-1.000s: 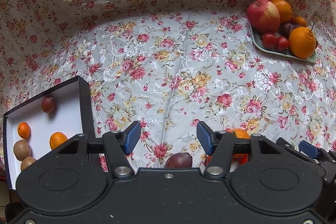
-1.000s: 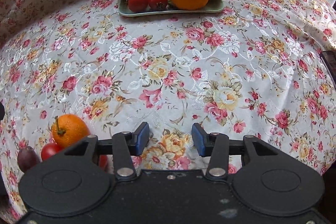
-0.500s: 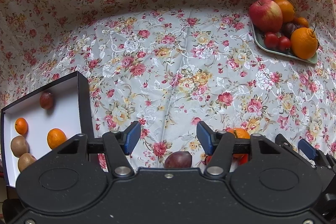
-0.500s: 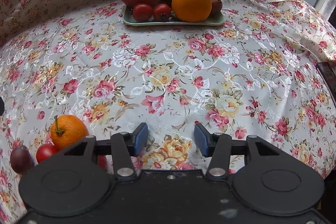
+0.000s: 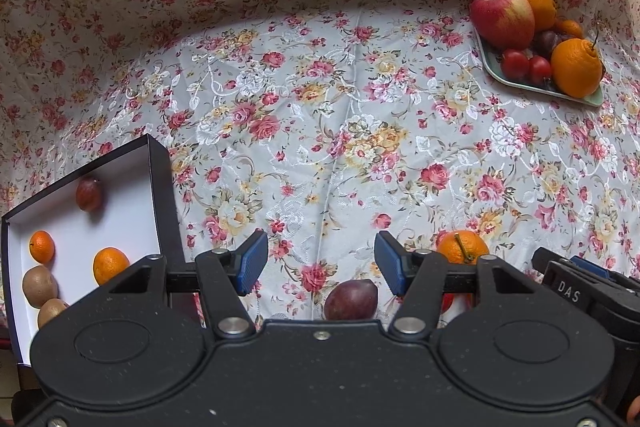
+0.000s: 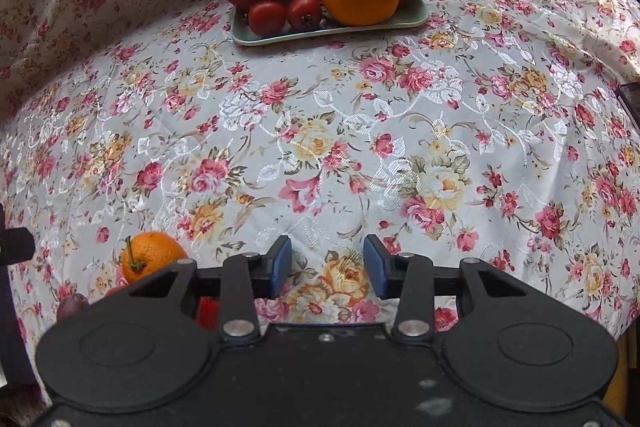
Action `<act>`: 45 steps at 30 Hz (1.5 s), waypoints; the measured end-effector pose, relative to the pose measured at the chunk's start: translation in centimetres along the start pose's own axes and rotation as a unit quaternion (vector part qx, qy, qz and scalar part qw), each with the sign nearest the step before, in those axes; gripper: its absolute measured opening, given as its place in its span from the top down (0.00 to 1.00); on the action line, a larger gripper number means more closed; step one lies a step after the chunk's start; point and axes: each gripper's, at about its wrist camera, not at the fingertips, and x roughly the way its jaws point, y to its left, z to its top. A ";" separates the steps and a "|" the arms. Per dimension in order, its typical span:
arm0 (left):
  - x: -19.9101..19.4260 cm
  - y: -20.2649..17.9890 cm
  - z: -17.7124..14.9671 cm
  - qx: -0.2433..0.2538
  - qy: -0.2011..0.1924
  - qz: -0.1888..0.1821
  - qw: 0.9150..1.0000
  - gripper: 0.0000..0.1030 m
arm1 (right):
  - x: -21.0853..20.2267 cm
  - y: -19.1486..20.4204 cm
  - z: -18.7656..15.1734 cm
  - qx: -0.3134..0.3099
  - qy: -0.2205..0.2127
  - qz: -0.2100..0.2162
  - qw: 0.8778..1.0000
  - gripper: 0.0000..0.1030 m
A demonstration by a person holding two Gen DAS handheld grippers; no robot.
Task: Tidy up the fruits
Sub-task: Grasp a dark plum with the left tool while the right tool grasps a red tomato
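Above a floral tablecloth point(image 5: 320, 131), the left gripper point(image 5: 320, 263) hangs open over a plum point(image 5: 351, 299) (untouched); the right gripper point(image 6: 326, 263), empty, is closing.

- The left gripper point(image 5: 321, 263) points steeply down at the floral tablecloth point(image 5: 320, 131), its jaws standing wide apart.
- Its blue pads point(image 5: 251, 263) press on nothing; they hang above the cloth, clear of it.
- The right gripper point(image 6: 327, 266) also tilts steeply down toward the tablecloth, and its jaws are closing.
- Nothing lies between its blue pads point(image 6: 280, 267); only cloth shows in the gap.
- In the left wrist view the right gripper shows as a dark body at the right edge, just beside the left one, above the near edge of the cloth.
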 end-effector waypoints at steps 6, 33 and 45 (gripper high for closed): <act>0.5 1.1 -0.3 -0.001 0.006 0.002 1.000 0.39 | -3.0 1.1 -0.1 -0.006 -0.003 0.056 0.998 0.58; 1.4 2.2 -0.4 -0.007 0.035 -0.044 0.998 0.39 | -1.6 7.0 -3.8 -0.146 0.026 0.043 0.988 0.58; 2.1 1.4 -1.0 0.007 0.054 -0.059 0.997 0.39 | -1.6 6.3 -3.4 -0.131 0.014 0.041 0.990 0.63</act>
